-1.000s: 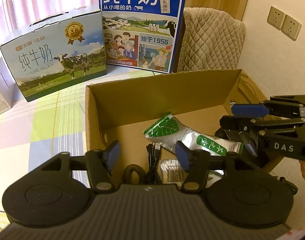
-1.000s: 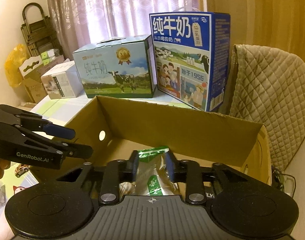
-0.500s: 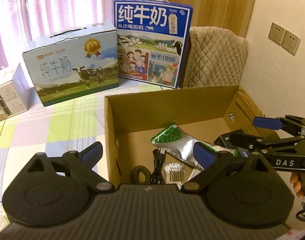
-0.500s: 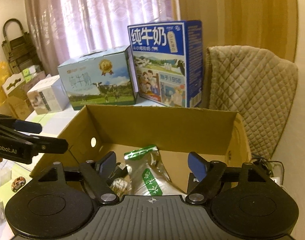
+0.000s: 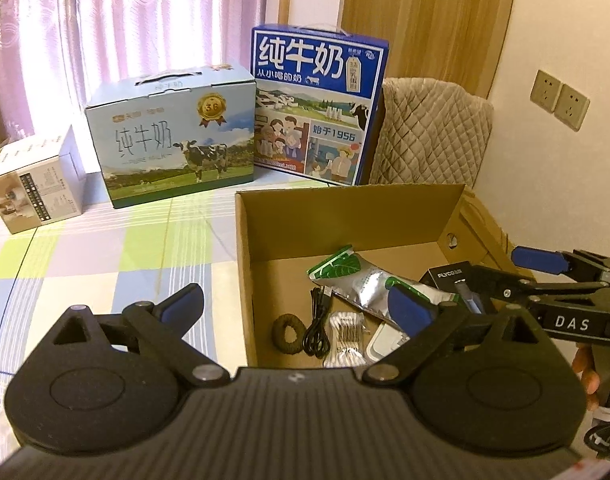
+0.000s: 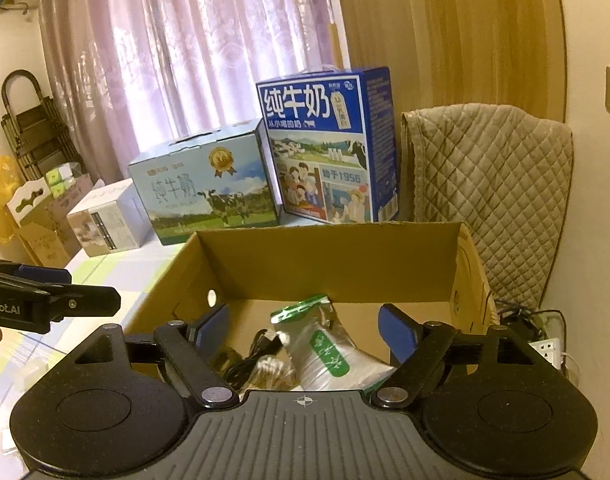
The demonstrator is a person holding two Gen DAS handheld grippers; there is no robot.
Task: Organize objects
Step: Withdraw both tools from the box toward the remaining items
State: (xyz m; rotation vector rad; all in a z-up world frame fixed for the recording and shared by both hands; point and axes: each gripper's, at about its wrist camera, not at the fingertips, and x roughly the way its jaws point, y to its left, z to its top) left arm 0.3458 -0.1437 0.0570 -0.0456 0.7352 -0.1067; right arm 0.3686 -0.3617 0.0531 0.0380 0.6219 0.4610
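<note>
The cardboard box (image 5: 345, 216) sits on the checked surface (image 5: 105, 248), already holding the foil pouch (image 5: 365, 280), a black carton (image 5: 449, 276), a cable (image 5: 317, 320), a bag of cotton swabs (image 5: 347, 338) and a dark ring (image 5: 289, 330). This looks like a pause between placements; the next move calls for finding another loose item, though none is visible nearby. The left gripper (image 5: 297, 304) hovers above the box's near-left wall, fingers spread wide, grasping nothing. The right gripper (image 6: 303, 326) hangs over the box, fingers likewise released and empty.
</note>
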